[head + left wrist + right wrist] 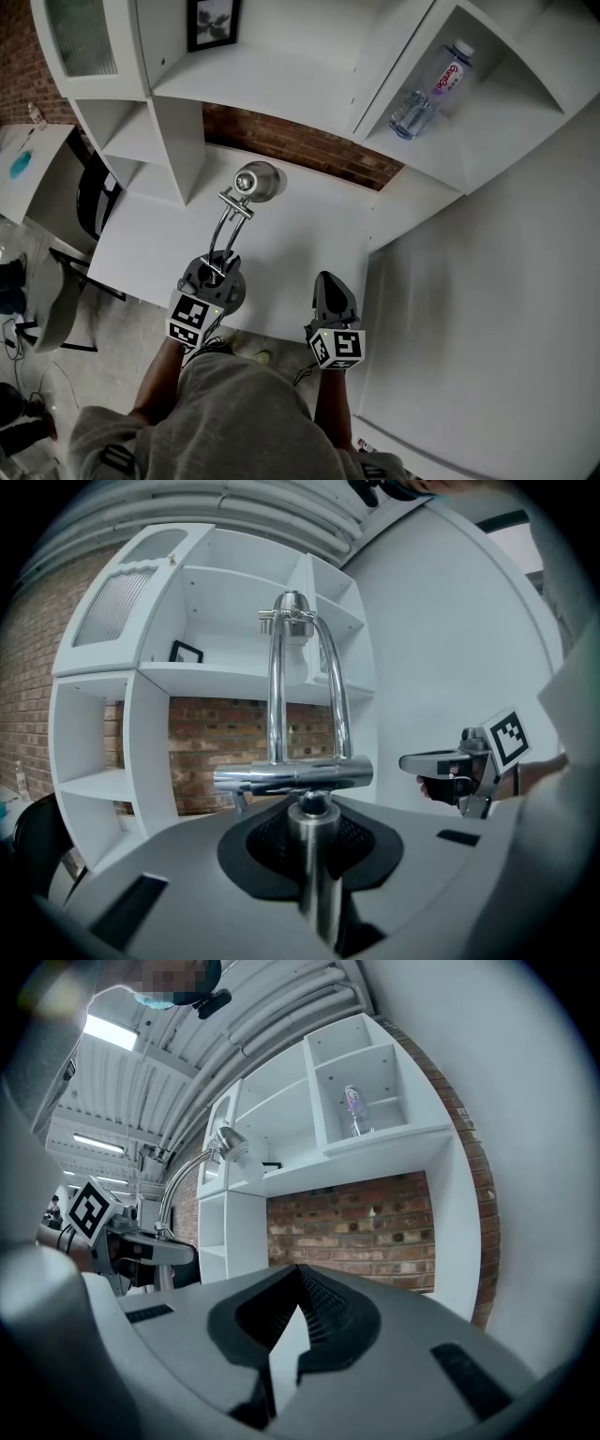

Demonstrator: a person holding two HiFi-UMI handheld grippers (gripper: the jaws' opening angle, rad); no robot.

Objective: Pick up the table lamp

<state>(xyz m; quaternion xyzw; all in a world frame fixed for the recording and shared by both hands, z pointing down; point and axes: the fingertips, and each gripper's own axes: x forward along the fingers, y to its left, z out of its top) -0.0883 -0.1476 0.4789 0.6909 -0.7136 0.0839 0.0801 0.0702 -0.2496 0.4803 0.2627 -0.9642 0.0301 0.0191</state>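
A chrome table lamp (255,181) stands on the white desk (309,230), its twin curved arms rising from a round base at the desk's near edge. My left gripper (217,272) is shut on the lamp's upright post just above the base. In the left gripper view the post (314,855) sits between the dark pads, with the lamp's crossbar (292,777) just beyond. My right gripper (330,281) hovers to the lamp's right over the desk edge, shut and empty. In the right gripper view the lamp (230,1145) and left gripper (141,1246) show at the left.
A white shelf unit stands behind the desk, with a framed picture (214,21) and a water bottle (427,94) in its cubbies. A brick wall (300,145) backs the desk. A white panel (487,281) closes the right side. A dark chair (94,202) sits at the left.
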